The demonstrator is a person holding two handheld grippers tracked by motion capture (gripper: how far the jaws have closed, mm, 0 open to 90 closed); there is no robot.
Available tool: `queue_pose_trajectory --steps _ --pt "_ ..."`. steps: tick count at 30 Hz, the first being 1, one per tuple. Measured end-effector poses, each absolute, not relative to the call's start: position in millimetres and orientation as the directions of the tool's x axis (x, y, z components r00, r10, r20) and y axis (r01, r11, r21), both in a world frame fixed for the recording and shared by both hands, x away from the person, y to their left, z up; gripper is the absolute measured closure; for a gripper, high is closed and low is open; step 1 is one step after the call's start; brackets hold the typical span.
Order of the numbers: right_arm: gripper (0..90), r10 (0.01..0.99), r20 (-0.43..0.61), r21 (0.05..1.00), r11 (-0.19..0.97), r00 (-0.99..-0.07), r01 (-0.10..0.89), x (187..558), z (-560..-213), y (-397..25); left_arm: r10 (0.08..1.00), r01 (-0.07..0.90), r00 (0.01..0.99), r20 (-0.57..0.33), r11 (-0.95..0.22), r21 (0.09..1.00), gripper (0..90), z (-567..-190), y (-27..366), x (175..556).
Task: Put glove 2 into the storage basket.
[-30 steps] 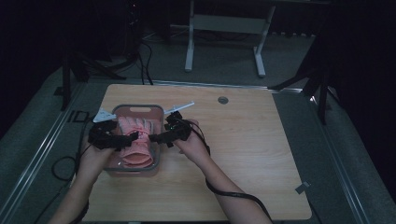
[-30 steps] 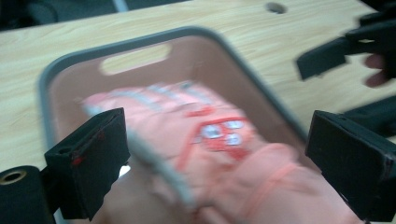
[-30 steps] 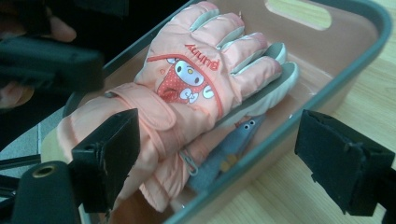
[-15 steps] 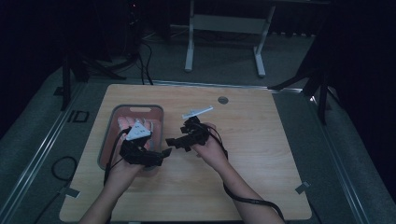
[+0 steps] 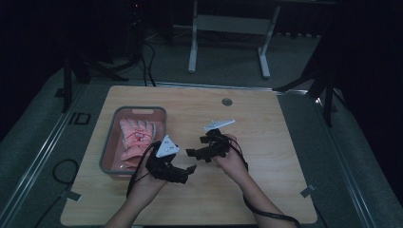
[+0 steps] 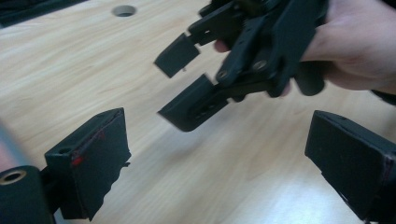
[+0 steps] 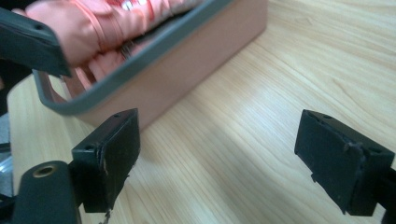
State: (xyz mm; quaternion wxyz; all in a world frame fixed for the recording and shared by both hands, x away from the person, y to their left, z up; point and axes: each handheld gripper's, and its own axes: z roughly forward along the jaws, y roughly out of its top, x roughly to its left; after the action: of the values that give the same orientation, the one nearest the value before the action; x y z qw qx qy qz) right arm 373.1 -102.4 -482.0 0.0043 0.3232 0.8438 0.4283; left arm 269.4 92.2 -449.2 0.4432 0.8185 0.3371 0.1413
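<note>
Both claws are held released above the bare table [image 5: 266, 142]: left gripper [image 5: 187, 172] and right gripper [image 5: 192, 153] face each other. The pink gloves [image 5: 135, 137] are left in the basket [image 5: 110, 128], just beside the left gripper.

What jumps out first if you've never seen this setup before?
Probably the pink garment bundled in the grey-rimmed bin at the table's left. Just right of the bin, two hands hold the black left gripper and right gripper over bare wood, jaws open, facing each other.
</note>
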Motion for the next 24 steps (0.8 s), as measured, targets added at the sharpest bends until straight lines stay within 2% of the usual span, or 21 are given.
queue_pose_trajectory --steps 24 --pt "14.1 0.557 0.259 0.719 0.435 -0.79 0.542 359.0 -522.8 -151.3 0.585 0.42 0.806 -0.091 -0.457 0.784 6.4 -486.6 47.2 259.8"
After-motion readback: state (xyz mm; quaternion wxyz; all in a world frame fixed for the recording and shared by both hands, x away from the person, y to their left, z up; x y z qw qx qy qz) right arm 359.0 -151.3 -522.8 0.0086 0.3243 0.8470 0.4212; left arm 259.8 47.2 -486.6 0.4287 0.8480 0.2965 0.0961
